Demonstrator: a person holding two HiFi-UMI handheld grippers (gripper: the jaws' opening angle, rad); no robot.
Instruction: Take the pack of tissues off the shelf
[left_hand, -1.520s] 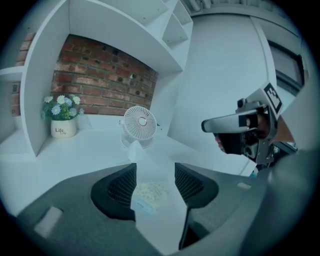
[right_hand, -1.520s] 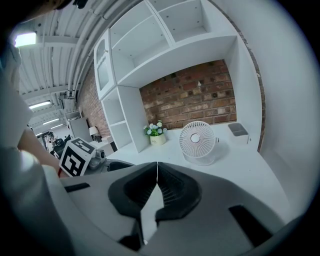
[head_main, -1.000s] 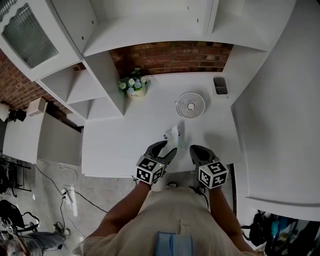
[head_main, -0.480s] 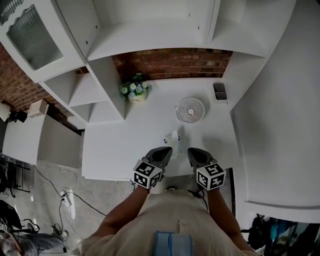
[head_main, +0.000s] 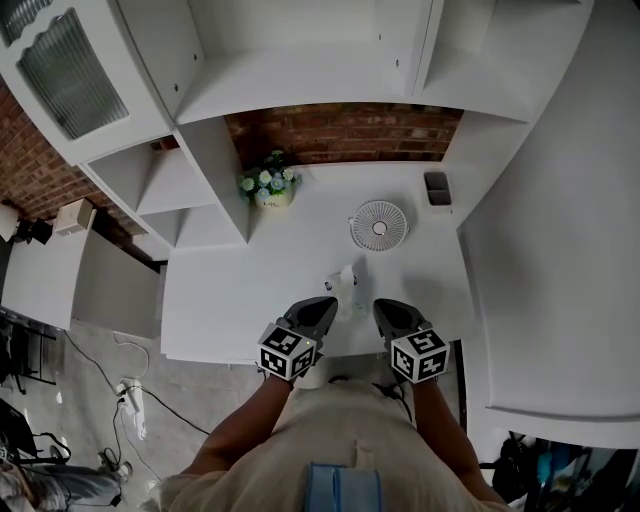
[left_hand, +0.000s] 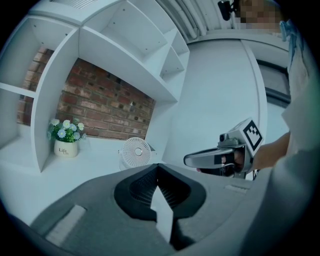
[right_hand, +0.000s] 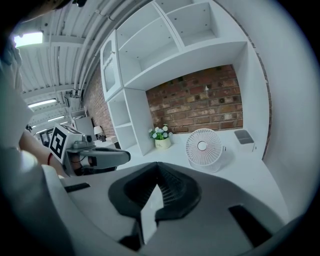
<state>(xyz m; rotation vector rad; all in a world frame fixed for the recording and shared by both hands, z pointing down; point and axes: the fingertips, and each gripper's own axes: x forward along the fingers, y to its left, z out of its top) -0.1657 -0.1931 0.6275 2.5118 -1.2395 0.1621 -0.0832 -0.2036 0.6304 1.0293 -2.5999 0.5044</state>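
— Light?
— Soft, even, bright on the white bench (head_main: 230, 300); a ceiling lamp (right_hand: 28, 38) glares.
— Sharpness?
— Fisheye bending and black corners in both gripper views; the left tool (left_hand: 158, 170) looms blurred.

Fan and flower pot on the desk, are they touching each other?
Apart. The head view shows a bare stretch of white desk between the fan and the flower pot. The right gripper view shows the same gap.

2 tongs (head_main: 327, 303) (head_main: 383, 306), 1 fan (head_main: 379, 225), 1 flwr pot (head_main: 267, 187), 1 gry box (head_main: 437, 187), 1 wht pack (head_main: 345, 281).
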